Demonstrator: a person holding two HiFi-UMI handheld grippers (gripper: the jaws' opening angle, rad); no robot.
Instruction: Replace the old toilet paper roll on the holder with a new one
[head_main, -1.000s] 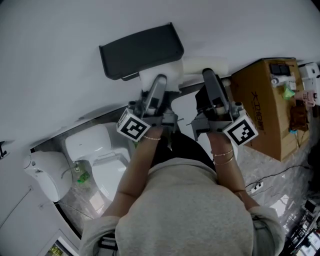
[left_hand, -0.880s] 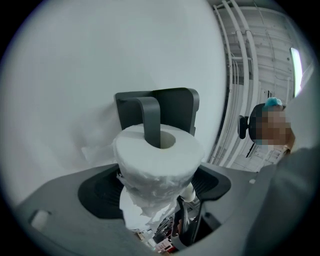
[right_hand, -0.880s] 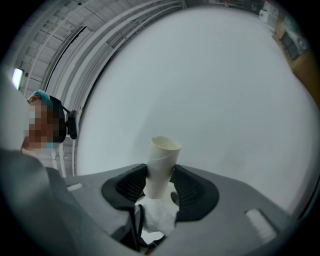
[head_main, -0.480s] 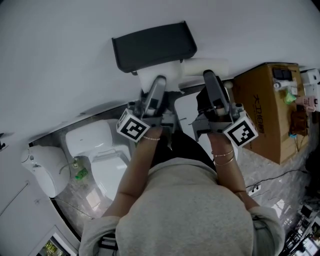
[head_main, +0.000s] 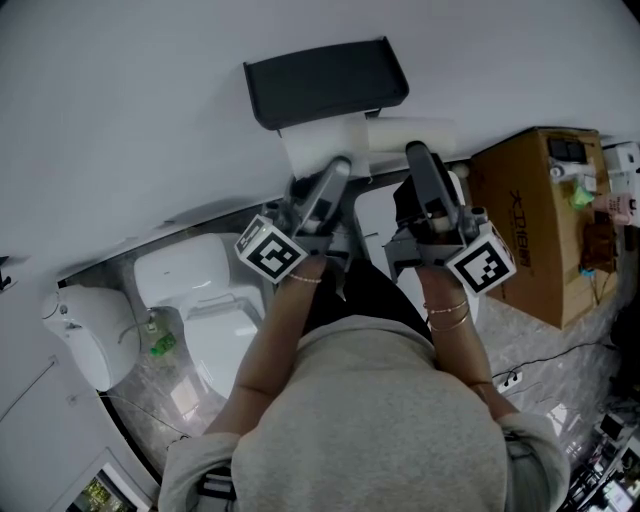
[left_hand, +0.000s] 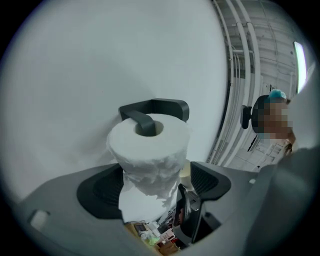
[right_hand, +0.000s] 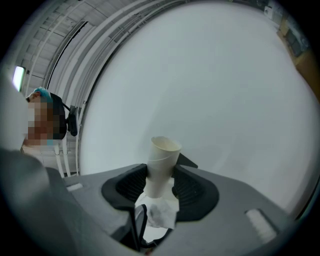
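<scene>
Left claw (left_hand: 157, 175): clenched on the new roll (left_hand: 148, 147), one pad on each side, with the paper tail hanging on the near side.
Key relation: the roll's core runs along your left claw's line, and the holder's peg (left_hand: 144, 122) sits in its far end.
Holder (head_main: 325, 80): on the wall just beyond the roll. Your left claw is the nearer one.
Right claw (right_hand: 160, 174): grasping the old tube (right_hand: 163, 159), to the right and clear of the holder.
Next, as I judge: slide the roll farther on, then let go.

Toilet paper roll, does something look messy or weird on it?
Yes. The toilet paper roll, with the black holder poking into its middle, has a ragged, crumpled loose end hanging down instead of a neat sheet. Nothing looks spilled or broken.
</scene>
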